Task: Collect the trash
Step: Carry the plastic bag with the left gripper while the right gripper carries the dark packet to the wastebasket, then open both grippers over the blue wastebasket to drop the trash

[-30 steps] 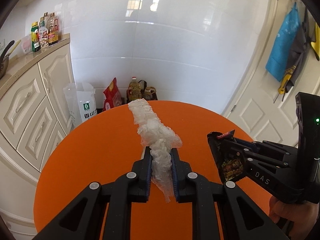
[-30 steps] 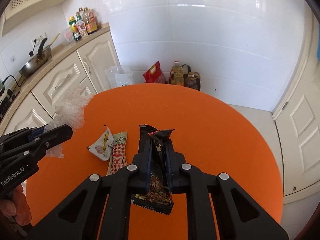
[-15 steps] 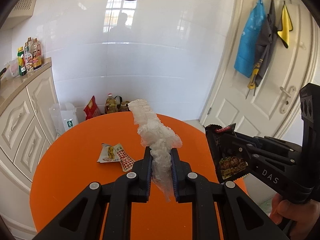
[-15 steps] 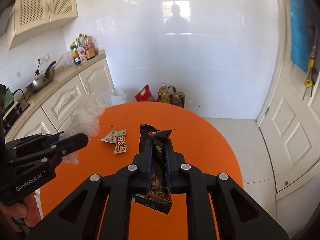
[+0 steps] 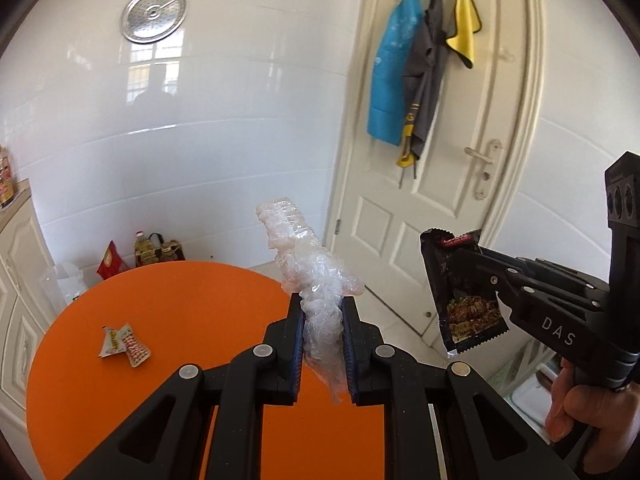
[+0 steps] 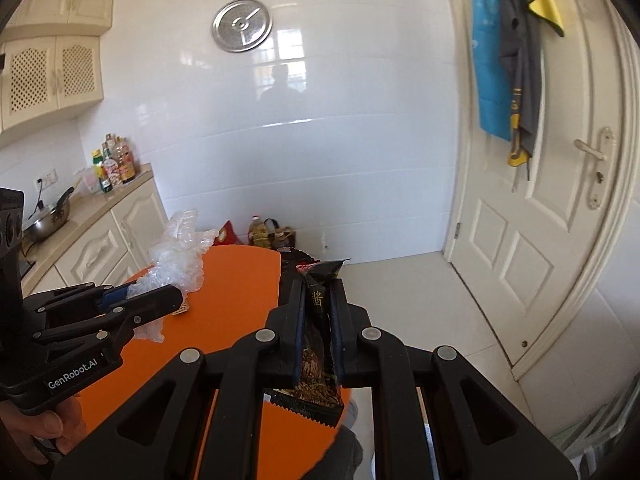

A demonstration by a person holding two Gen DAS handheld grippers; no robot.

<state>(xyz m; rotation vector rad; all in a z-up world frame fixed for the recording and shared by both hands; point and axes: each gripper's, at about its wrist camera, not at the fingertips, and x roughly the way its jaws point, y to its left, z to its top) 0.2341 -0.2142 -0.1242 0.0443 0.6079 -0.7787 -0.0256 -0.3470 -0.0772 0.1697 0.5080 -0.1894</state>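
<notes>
My left gripper (image 5: pixel 323 312) is shut on a crumpled clear plastic wrap (image 5: pixel 308 264) that sticks up past its fingers, held above the right side of the round orange table (image 5: pixel 192 320). The right gripper (image 6: pixel 317 296) is shut on a black snack wrapper (image 6: pixel 318 344), out past the table's right edge over the floor. From the left wrist view the right gripper (image 5: pixel 472 280) and its black wrapper (image 5: pixel 460 292) show at the right. In the right wrist view the left gripper (image 6: pixel 160 300) and the plastic wrap (image 6: pixel 178 256) show at the left. Two small snack wrappers (image 5: pixel 122 344) lie on the table's left part.
A white door (image 6: pixel 532 208) with hanging cloths (image 5: pixel 416 72) stands at the right. Oil bottles and a red bag (image 5: pixel 140 256) sit on the floor by the tiled wall. Cream cabinets with a counter, a pan and bottles (image 6: pixel 80 208) line the left. A person's hands hold both grippers.
Both grippers swung to the right and rose, each still holding its trash. The table slid to the left in both views and the door came into view.
</notes>
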